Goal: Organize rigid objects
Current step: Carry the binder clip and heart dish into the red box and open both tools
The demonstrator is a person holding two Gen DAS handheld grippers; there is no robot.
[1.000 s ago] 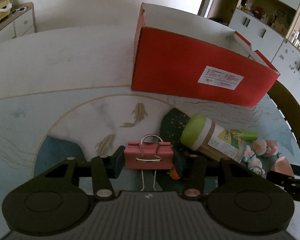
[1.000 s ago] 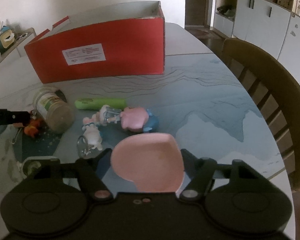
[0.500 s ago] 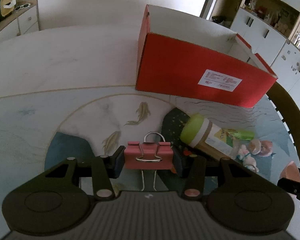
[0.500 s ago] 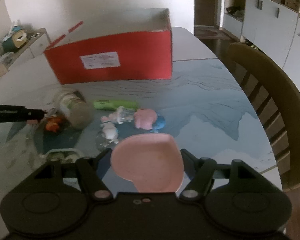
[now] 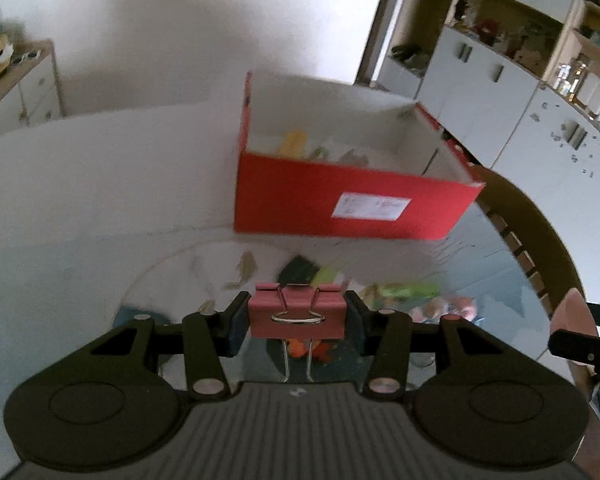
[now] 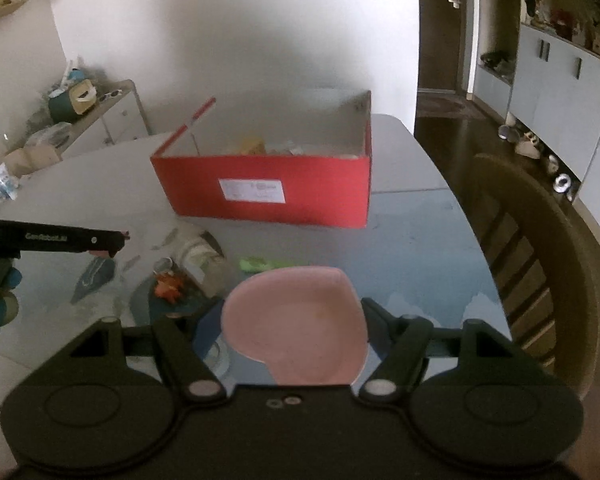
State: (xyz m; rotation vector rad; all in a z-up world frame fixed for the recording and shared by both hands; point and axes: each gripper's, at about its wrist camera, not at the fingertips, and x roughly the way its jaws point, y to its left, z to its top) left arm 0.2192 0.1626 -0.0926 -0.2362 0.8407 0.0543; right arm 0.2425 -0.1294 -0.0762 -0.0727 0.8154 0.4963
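- The left gripper (image 5: 297, 316) is closed tight on a pink binder clip (image 5: 297, 316), held in the air above the table (image 5: 80, 208).
- The right gripper (image 6: 294, 332) clamps a pink dish (image 6: 296, 328).
- The red box (image 5: 340, 204) stands at 12 o'clock from both grippers, with small items inside.
- A jar (image 6: 204, 260) lies on the table below.

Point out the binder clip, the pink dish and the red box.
binder clip (image 5: 296, 316), left wrist view, its pink body.
pink dish (image 6: 296, 324), right wrist view, middle of its hollow.
red box (image 6: 268, 192), right wrist view, front wall by the label.
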